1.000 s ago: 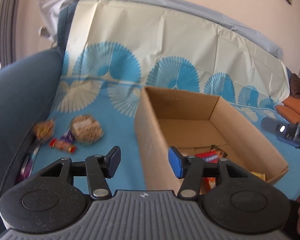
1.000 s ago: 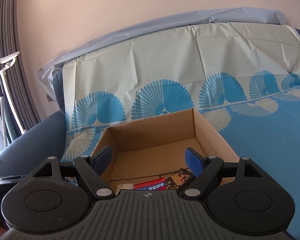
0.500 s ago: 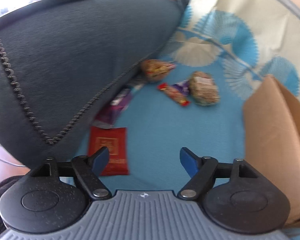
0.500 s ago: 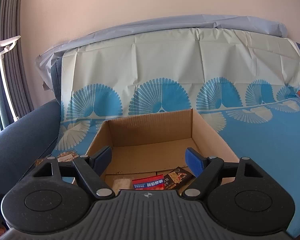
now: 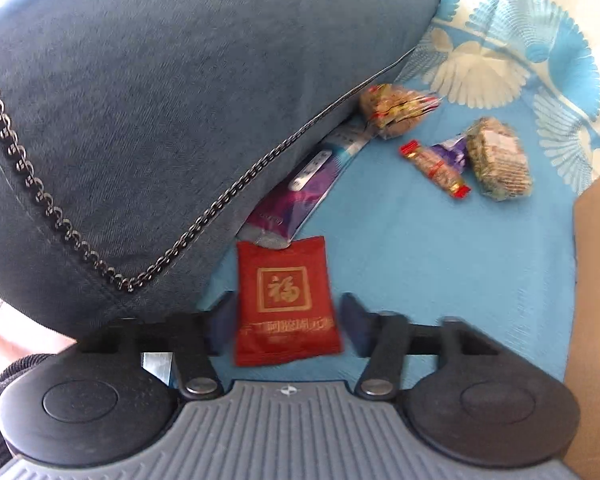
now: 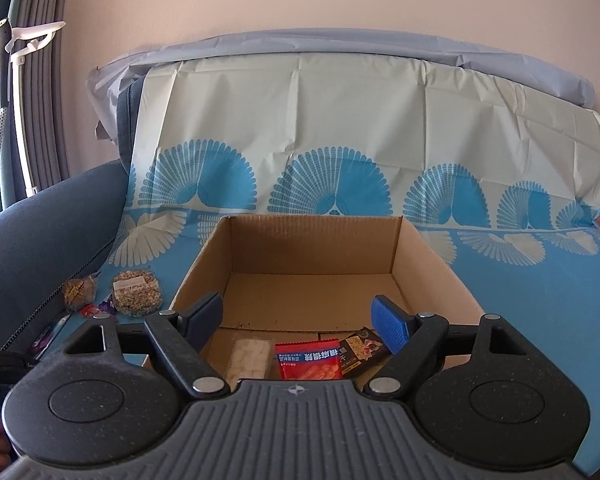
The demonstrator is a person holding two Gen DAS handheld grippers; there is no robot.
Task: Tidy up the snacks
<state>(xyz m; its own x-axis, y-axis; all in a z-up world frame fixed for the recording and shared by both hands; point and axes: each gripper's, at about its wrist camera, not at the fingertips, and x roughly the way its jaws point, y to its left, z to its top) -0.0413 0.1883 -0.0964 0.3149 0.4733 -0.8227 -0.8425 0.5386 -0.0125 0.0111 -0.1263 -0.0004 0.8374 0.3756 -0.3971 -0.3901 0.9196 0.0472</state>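
Claws differ: left claw (image 5: 286,326), swung down from the box (image 6: 312,264), is closing round the red packet (image 5: 286,300) lying near the sofa arm (image 5: 140,120), grip pending; right claw (image 6: 298,320) hangs released over the box

purple packet (image 5: 300,196): half under armrest (image 5: 180,120) | cardboard box (image 5: 596,280): cut off right

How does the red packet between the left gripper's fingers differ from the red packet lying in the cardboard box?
The red packet on the cloth is plain dark red with a gold square emblem; the red packet in the box is brighter with a blue band and a food picture. One lies outside the cardboard box, the other inside. Both lie flat.
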